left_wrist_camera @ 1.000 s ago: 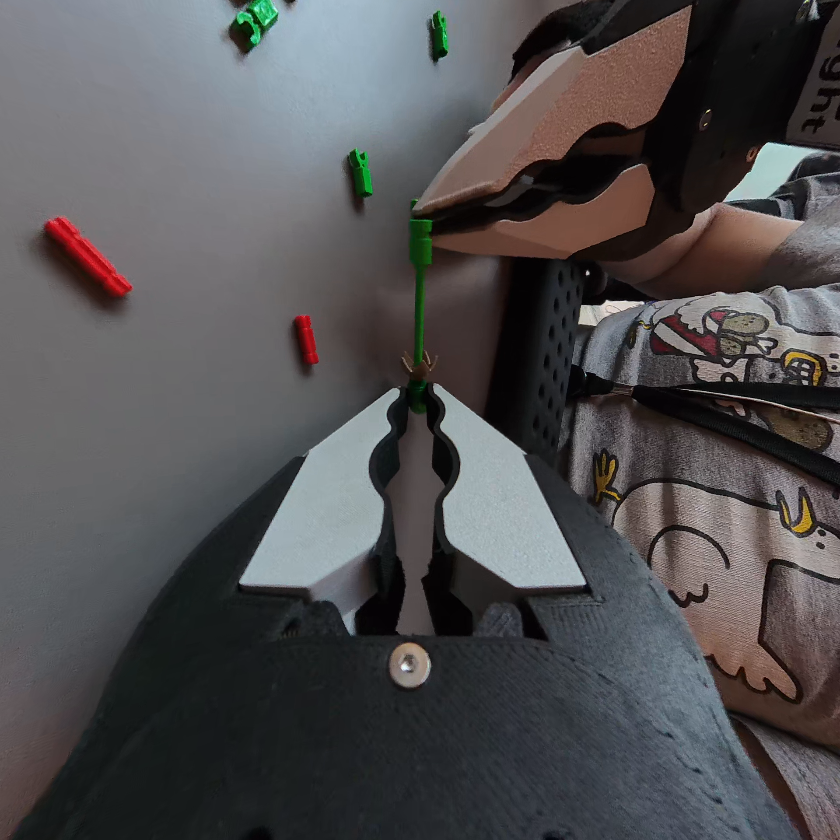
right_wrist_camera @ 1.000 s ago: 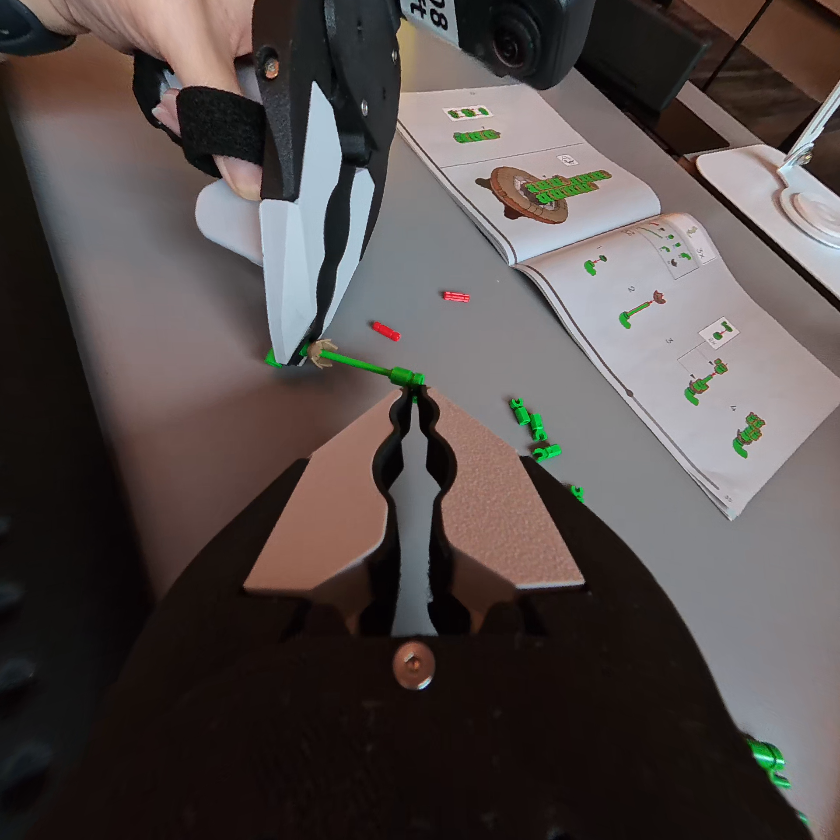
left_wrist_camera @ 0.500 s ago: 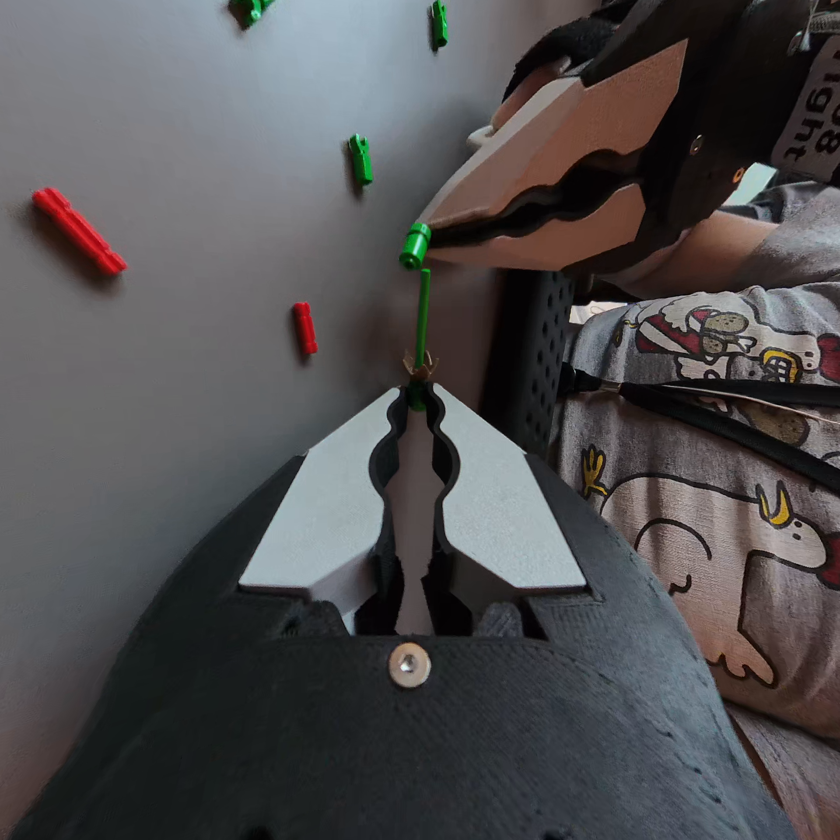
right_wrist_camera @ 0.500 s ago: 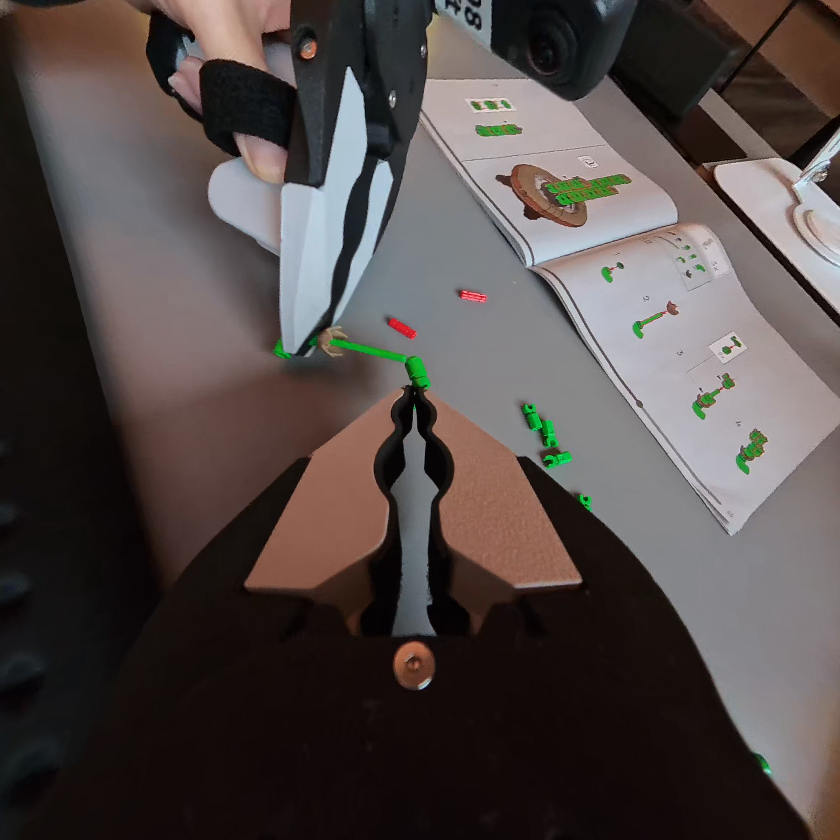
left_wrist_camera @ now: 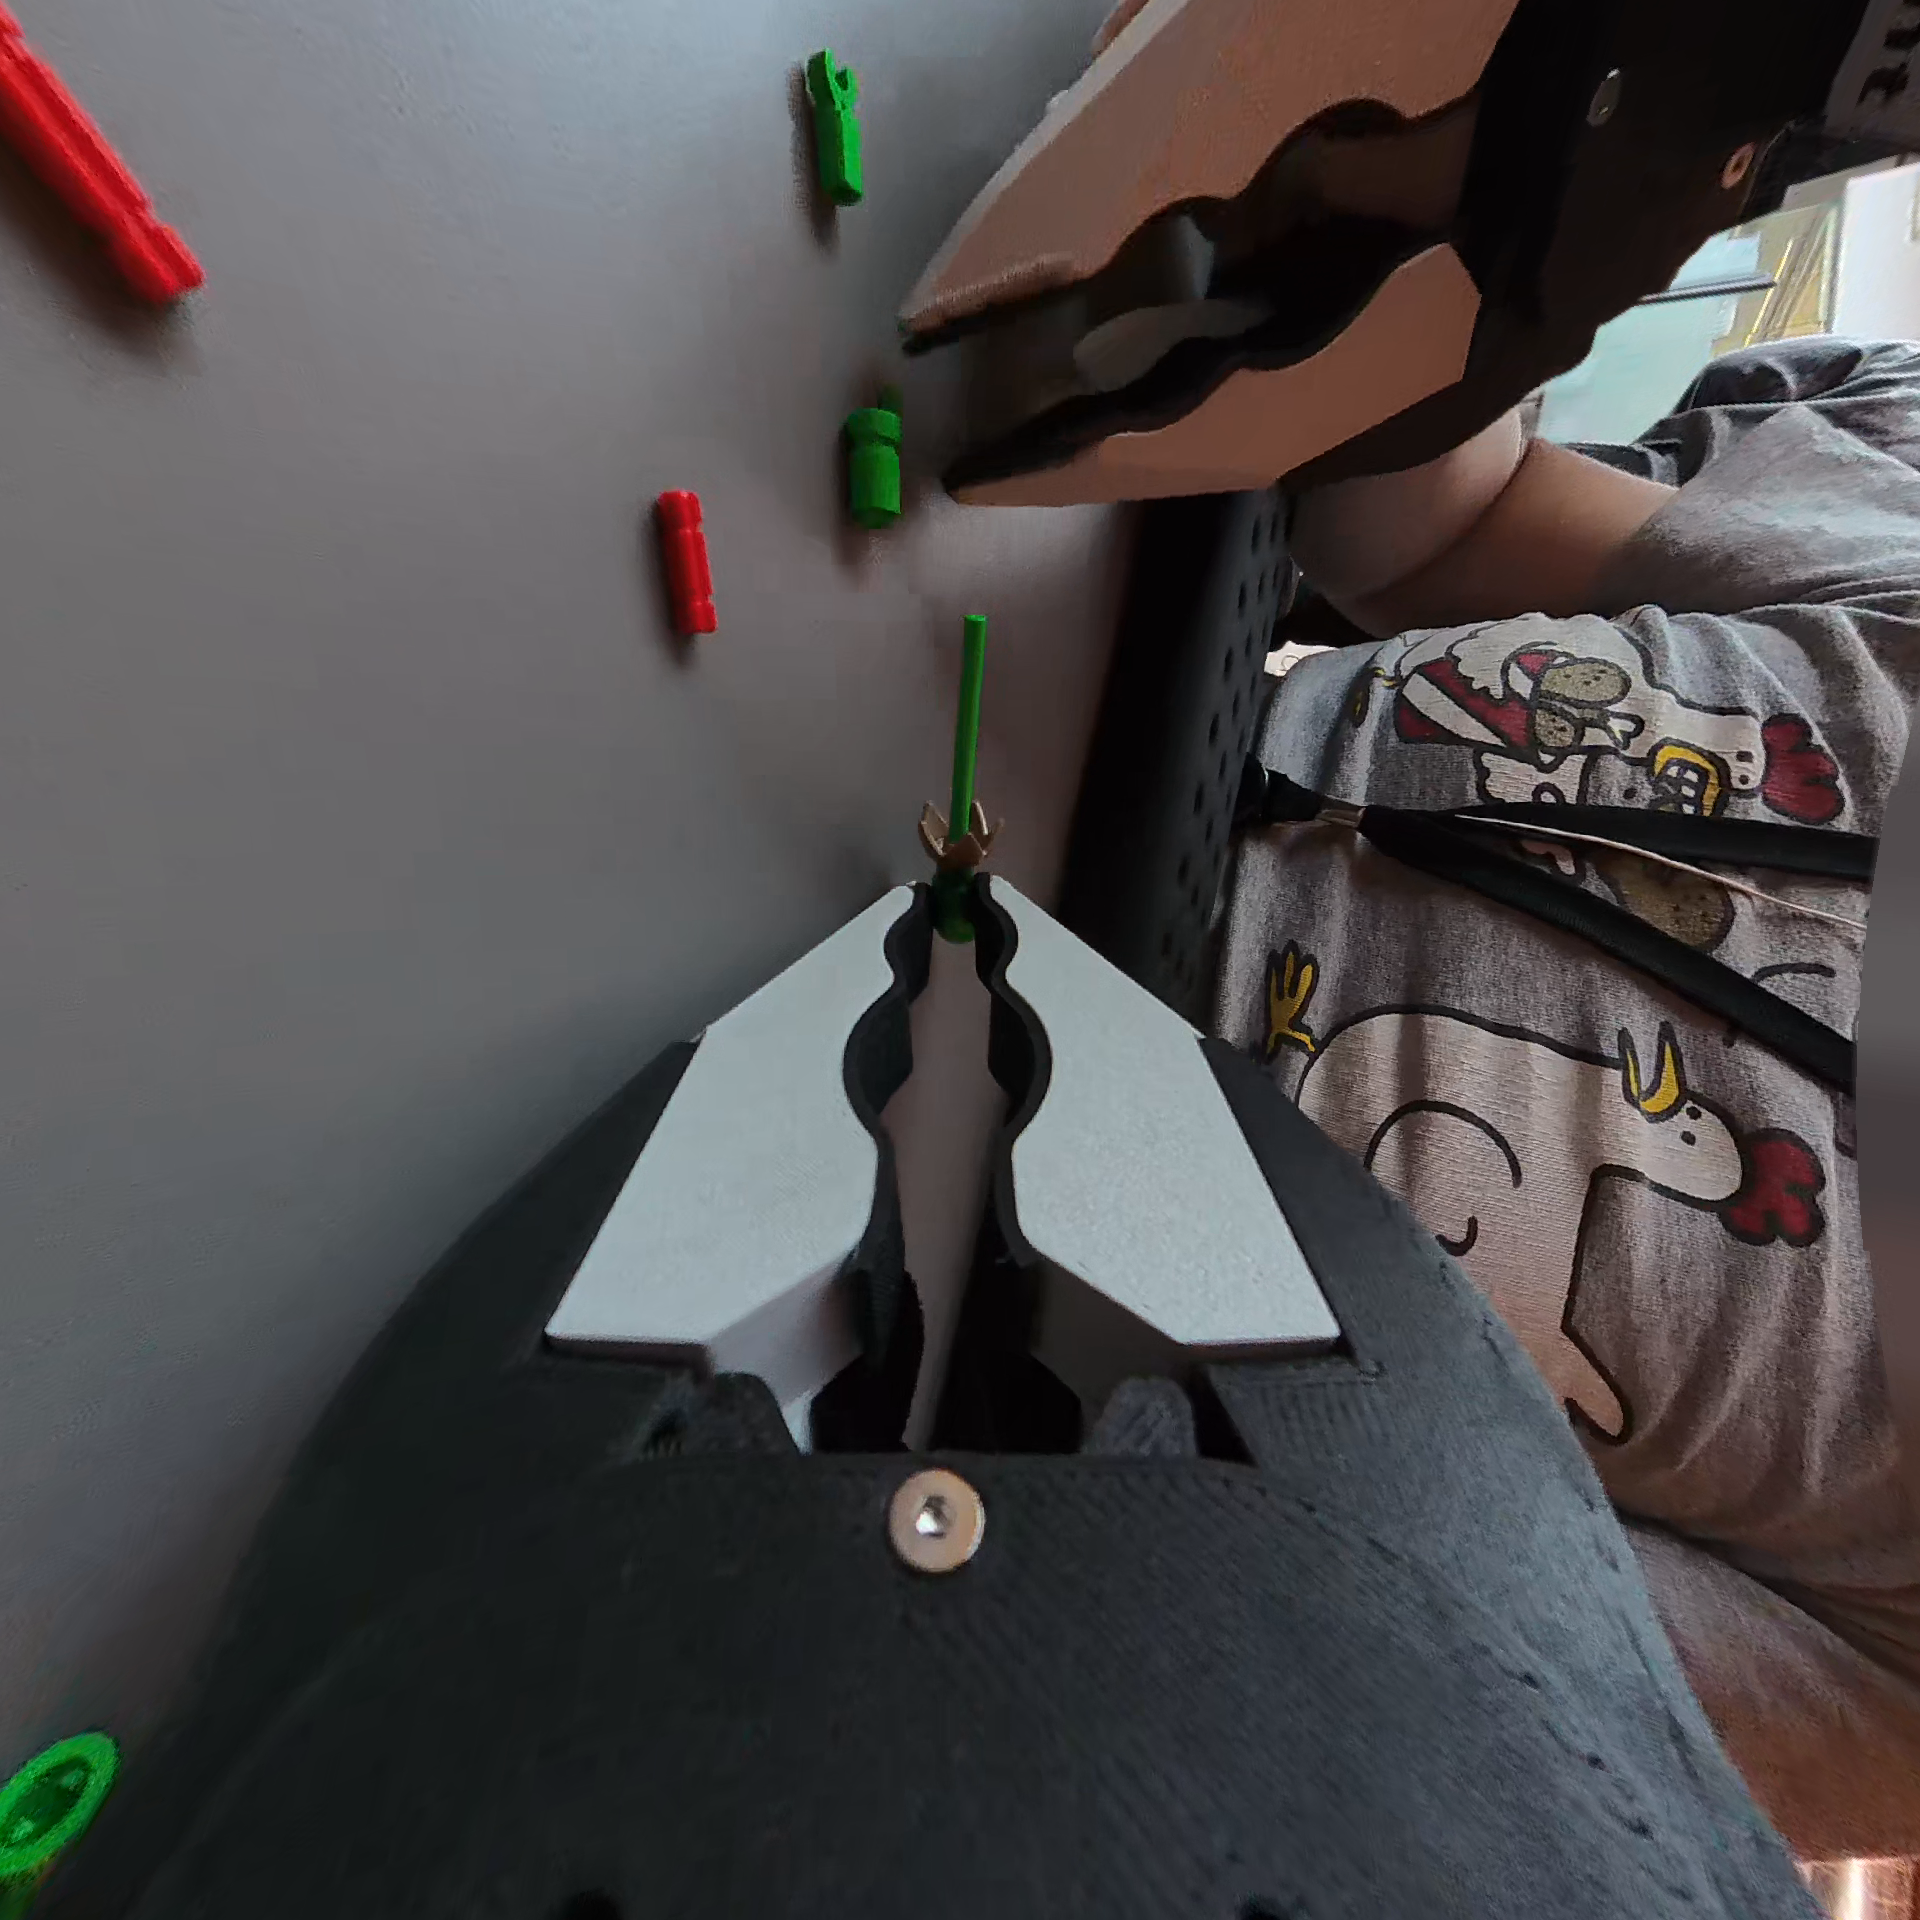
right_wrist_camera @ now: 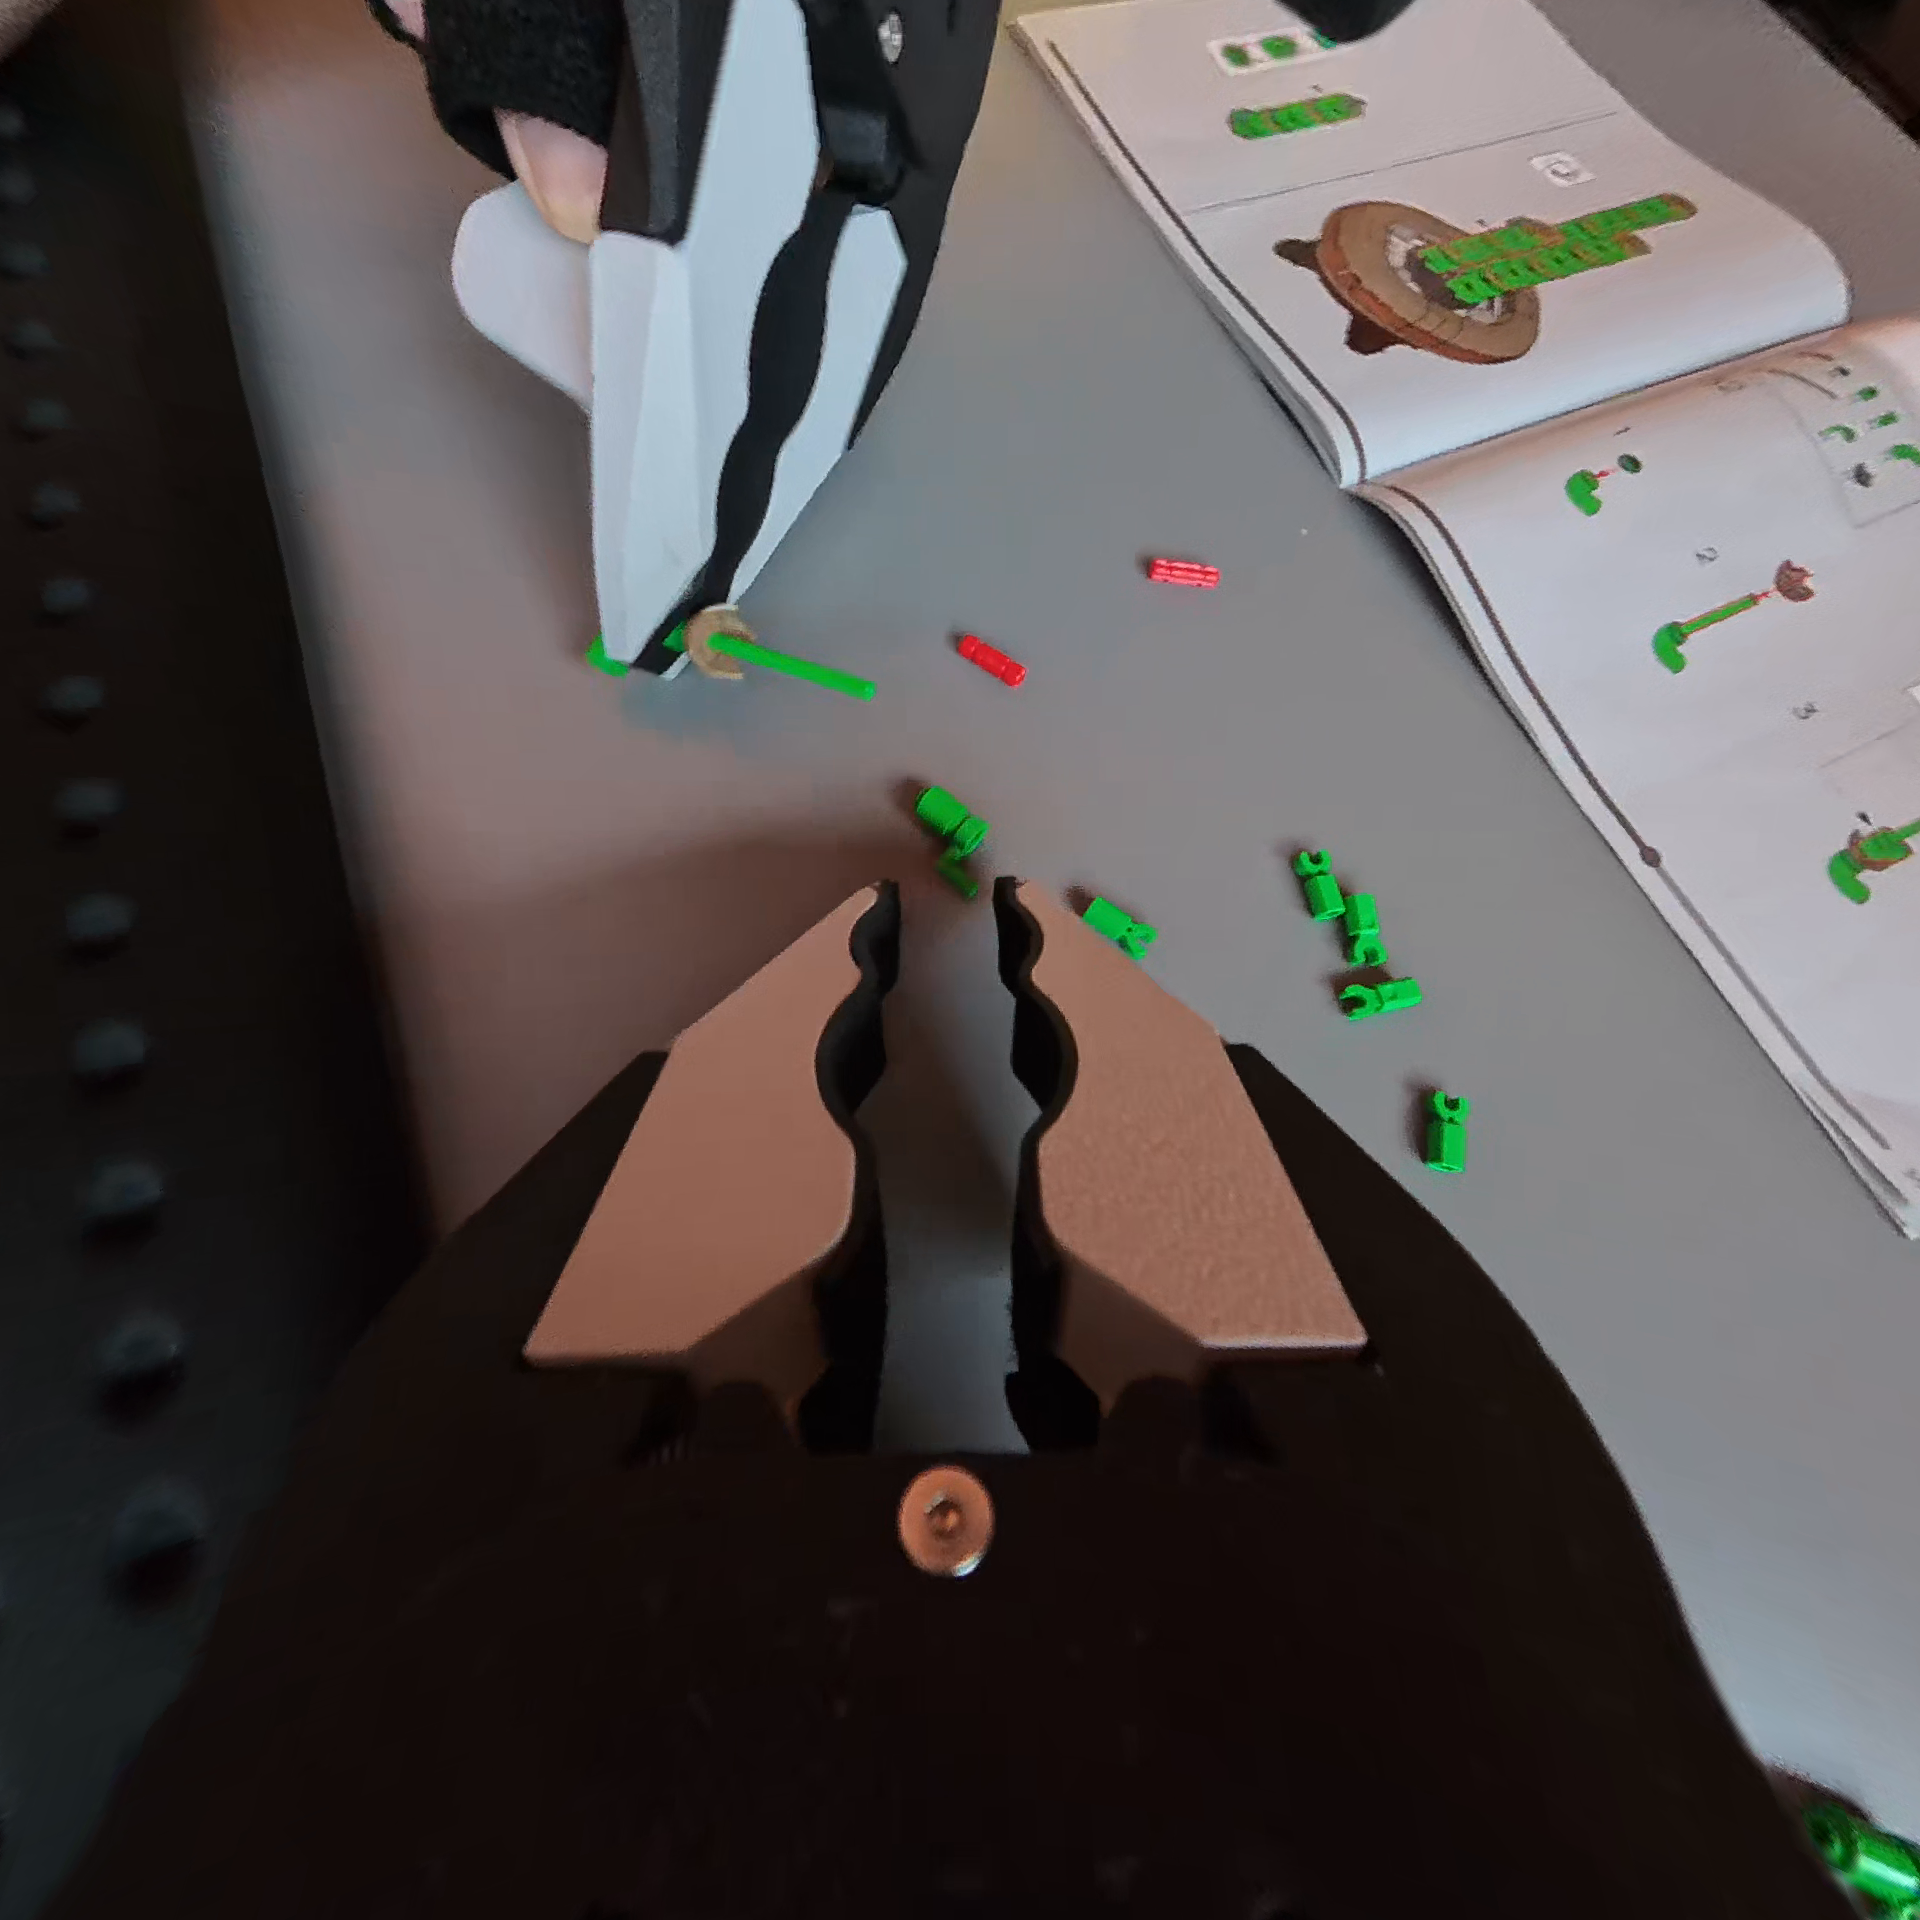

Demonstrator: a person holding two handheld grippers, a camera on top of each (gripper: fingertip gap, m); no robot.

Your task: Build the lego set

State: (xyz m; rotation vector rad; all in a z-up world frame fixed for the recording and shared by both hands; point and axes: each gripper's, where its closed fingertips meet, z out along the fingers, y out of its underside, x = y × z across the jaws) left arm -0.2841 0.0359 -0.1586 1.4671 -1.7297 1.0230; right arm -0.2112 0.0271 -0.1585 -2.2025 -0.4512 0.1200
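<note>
My left gripper [left_wrist_camera: 954,906] is shut on the green base of a stem assembly: a thin green rod [left_wrist_camera: 966,727] with a tan collar [left_wrist_camera: 958,840] points forward from the tips. In the right wrist view the left gripper [right_wrist_camera: 665,655] holds this rod [right_wrist_camera: 795,670] low over the grey table [right_wrist_camera: 1091,436]. My right gripper [right_wrist_camera: 945,896] is open and empty. A small green connector [right_wrist_camera: 951,823] lies on the table just ahead of its tips. In the left wrist view the connector [left_wrist_camera: 871,468] lies beside the open right gripper [left_wrist_camera: 935,410], apart from the rod's end.
Two red pins [right_wrist_camera: 990,660] [right_wrist_camera: 1182,571] and several green clip pieces [right_wrist_camera: 1361,930] lie scattered on the table. An open instruction booklet [right_wrist_camera: 1558,312] lies at the right. The table's near edge and a dark perforated chair [left_wrist_camera: 1195,727] are at the left. A person's torso [left_wrist_camera: 1558,1039] is close. There is about 8 cm between the tips of the two grippers.
The green connector came off the rod's end in my right gripper. The right gripper then opened and the connector now lies on the table. The left gripper kept hold of the stem.
</note>
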